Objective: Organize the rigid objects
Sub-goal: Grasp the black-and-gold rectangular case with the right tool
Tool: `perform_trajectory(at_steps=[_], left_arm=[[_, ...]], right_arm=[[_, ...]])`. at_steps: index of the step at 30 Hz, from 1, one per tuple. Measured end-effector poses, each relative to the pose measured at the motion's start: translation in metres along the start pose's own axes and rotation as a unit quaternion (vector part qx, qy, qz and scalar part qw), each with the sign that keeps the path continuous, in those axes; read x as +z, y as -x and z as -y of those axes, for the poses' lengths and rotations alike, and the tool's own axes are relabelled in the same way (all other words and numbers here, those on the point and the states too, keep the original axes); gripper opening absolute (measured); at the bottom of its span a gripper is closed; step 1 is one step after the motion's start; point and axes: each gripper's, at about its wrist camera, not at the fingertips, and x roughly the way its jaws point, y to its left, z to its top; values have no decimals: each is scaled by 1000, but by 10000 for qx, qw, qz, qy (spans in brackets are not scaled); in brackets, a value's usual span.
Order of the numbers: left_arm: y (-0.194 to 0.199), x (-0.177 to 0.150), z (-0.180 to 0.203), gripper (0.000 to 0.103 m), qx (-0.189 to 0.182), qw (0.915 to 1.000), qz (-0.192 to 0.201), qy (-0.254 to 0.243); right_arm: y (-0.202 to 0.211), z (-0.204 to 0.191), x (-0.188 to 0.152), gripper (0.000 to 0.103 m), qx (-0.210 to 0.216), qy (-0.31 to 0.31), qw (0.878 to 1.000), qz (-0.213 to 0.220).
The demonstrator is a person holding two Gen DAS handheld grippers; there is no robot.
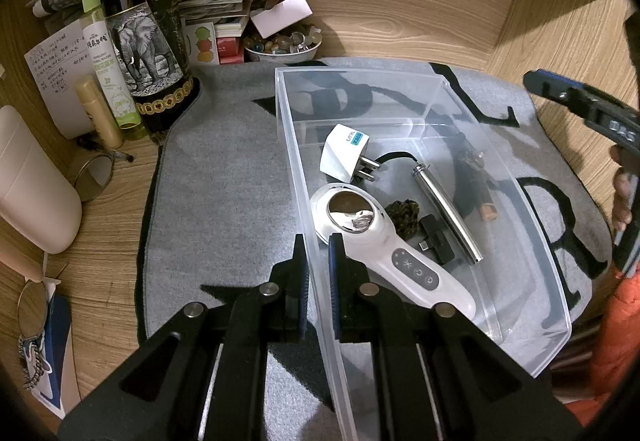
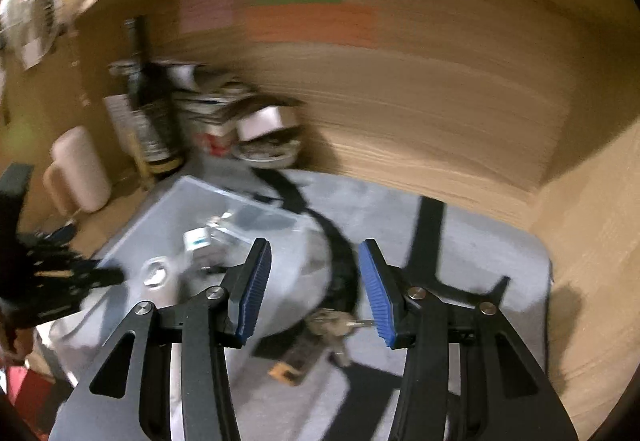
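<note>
A clear plastic bin [image 1: 532, 253] sits on a grey mat [image 1: 224, 177]. Inside lie a white handheld device [image 1: 384, 241], a white plug adapter [image 1: 344, 153], a steel tube [image 1: 448, 209], a dark lump [image 1: 404, 217] and a small black connector [image 1: 436, 241]. My left gripper [image 1: 318, 273] is shut on the bin's left wall near the front. A set of keys [image 2: 332, 325] lies on the mat just outside the bin's right wall. My right gripper [image 2: 314, 289] is open and empty above the keys; the right wrist view is blurred. The bin [image 2: 192, 209] shows to its left.
A dark wine bottle [image 1: 140, 21], a green spray bottle [image 1: 108, 57], papers, a bowl of stones [image 1: 284, 45] and a beige container [image 1: 32, 185] crowd the back left. Glasses [image 1: 96, 177] lie on the wooden desk. Wooden walls enclose the back and right.
</note>
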Motion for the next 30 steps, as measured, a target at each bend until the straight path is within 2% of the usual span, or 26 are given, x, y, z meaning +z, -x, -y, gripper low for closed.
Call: perform_trajectory(at_steps=[4, 9, 16, 23, 30], left_arm=[[0, 0, 0, 8, 4, 10000, -1, -5], [0, 0, 0, 9, 2, 10000, -3, -2], [0, 0, -1, 8, -3, 10000, -15, -2], [0, -2, -1, 9, 31, 10000, 3, -27], [0, -2, 0, 9, 45, 10000, 3, -43]], right_arm=[[-22, 16, -8, 43, -62, -174, 9994, -301], [-53, 21, -27, 43, 89, -253, 9965, -797], [-69, 12, -57, 43, 168, 24, 9920, -1254], [-59, 26, -75, 43, 258, -359, 9896, -1367], [-53, -1, -78, 43, 619, -248, 9893, -1296]])
